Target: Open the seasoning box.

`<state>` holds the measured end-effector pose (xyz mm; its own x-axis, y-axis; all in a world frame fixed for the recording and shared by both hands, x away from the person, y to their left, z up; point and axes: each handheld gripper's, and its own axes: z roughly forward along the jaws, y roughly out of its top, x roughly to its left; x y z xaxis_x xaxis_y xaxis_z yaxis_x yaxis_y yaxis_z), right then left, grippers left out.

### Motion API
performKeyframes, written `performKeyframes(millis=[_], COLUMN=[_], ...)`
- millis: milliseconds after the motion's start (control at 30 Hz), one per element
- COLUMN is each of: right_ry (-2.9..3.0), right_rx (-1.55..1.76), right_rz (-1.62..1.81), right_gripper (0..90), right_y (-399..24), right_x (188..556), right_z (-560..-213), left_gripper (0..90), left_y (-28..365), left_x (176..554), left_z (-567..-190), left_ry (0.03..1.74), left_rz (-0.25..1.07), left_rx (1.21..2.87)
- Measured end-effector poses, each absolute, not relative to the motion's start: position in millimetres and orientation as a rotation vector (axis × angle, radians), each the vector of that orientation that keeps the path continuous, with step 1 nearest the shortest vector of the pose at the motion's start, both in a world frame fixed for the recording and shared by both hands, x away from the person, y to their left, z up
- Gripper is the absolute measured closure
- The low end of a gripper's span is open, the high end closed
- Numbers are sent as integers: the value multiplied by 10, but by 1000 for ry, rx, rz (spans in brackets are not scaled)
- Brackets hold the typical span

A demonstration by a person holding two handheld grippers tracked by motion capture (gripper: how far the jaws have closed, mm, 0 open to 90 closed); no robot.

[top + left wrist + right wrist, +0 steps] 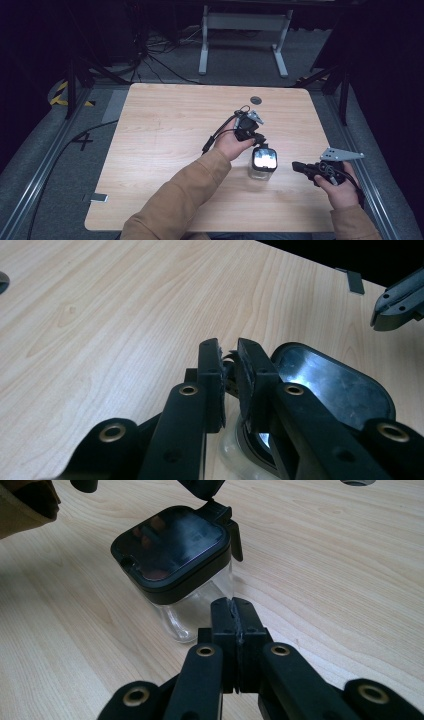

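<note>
While 1 clear jar (262,170) stands on the table (165,145), left tool (256,140) nipping its lid tab (226,517), right tool (296,166) pressed closed, empty.

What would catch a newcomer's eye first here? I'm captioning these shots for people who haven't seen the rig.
The clear jar with its glossy black lid, standing near the table's front right. The left gripper reaches over it, jaws pinched on the latch at the lid's edge. The right gripper waits beside the jar, jaws shut and empty.
</note>
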<state>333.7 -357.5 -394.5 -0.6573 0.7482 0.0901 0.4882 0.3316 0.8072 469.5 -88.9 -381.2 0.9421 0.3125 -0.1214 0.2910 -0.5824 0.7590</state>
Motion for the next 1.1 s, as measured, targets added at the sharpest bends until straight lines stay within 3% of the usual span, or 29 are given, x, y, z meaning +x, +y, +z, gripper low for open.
performKeyframes(millis=[100,167,1100], right_ry=[2304,2304,2308], right_rx=[1105,1108,1094], right_rz=[1238,1239,1242], right_gripper=[898,898,899], right_y=[-3569,-3572,-3552], right_x=[3339,3335,3327], right_z=[-3946,-3944,-3942], left_gripper=[817,894,897], left_y=[-890,-898,-965], left_x=[4698,4679,4673], left_z=[-3802,-3790,-3797], left_ry=[399,379,389], left_rz=[35,1,32], left_rx=[2218,2209,2251])
